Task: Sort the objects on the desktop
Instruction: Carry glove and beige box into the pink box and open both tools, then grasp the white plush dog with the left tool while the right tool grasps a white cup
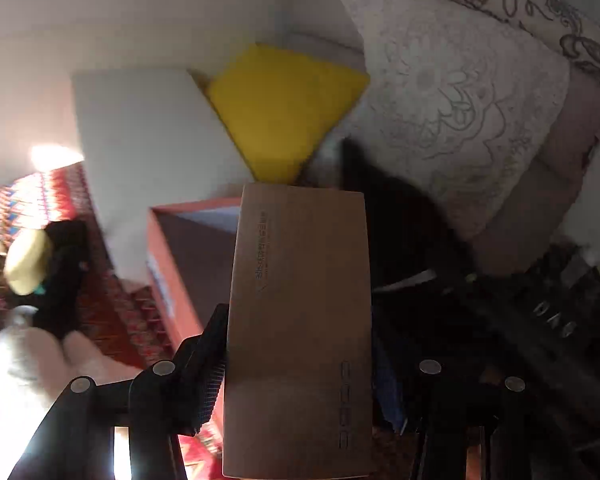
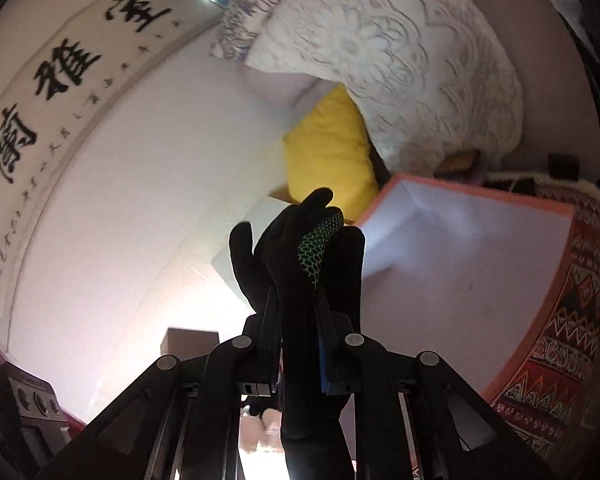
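Left gripper (image 1: 296, 380), as seen through its own wrist camera, is clamped on a flat brown cardboard box (image 1: 300, 320). One black finger (image 1: 204, 384) is pressed against the box's left edge; the opposite finger is lost in shadow behind the box. The box's long axis is aligned with the fingers, and its far end points away from the camera toward a yellow cushion (image 1: 284, 112). Printed text is seen running lengthwise along its upper face. An open orange-walled storage box (image 1: 172, 264) is seen just left of and behind the held box, resting on a red patterned cloth (image 1: 112, 312). A pale embroidered pillow (image 1: 452, 112) is noted at upper right.

Right gripper (image 2: 300, 320), in the right wrist view, is closed on a black glove (image 2: 300, 264) with a green honeycomb patch. The glove is held upright between both fingers, its long axis running along them, its fingertips pointing away from the camera and its cuff hanging toward the lens. The orange-walled storage box (image 2: 540, 300) is recorded to the right of the glove, open, its pale interior visible. A calligraphy scroll (image 2: 60, 92) is seen on the wall at left.
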Tool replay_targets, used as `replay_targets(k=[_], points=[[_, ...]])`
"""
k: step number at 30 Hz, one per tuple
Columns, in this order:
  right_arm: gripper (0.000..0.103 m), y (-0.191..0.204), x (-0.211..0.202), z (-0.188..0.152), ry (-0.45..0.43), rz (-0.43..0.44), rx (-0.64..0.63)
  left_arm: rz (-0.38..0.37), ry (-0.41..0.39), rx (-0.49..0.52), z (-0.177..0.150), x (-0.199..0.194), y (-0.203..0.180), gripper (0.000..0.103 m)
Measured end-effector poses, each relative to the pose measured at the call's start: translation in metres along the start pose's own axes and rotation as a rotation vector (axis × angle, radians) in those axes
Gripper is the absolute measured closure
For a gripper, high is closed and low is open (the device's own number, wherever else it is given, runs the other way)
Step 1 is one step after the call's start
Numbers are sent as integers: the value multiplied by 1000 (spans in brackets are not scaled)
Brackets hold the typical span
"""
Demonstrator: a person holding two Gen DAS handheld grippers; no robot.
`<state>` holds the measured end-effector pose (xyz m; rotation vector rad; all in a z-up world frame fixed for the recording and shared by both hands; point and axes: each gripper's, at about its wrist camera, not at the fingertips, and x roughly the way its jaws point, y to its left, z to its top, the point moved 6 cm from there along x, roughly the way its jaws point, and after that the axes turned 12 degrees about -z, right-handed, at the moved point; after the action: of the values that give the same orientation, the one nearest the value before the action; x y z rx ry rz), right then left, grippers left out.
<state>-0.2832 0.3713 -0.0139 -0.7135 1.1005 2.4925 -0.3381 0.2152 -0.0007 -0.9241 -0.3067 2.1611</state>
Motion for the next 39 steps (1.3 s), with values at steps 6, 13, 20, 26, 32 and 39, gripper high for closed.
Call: replay_targets(k=[6,13,20,26,32,39], points=[[5,-27,-17,12,-119,-106,39,31,6,-69,-3,23,8,20],[5,51,-34,-21,-38,162,-144,350,-54,-75,-61,-79,77,11],[3,188,-2,-188,260,406,-658,760,-1,-176,-147,-221,208,9],[12,228,56,-377,831,487,-722,877,118,-323,-212,-278,315,9],[16,239,120,-423,725,238,-807,801,70,-401,-227,-280,354,0],[18,277,163,-444,636,102,-911,894,159,-370,-227,-269,382,1]])
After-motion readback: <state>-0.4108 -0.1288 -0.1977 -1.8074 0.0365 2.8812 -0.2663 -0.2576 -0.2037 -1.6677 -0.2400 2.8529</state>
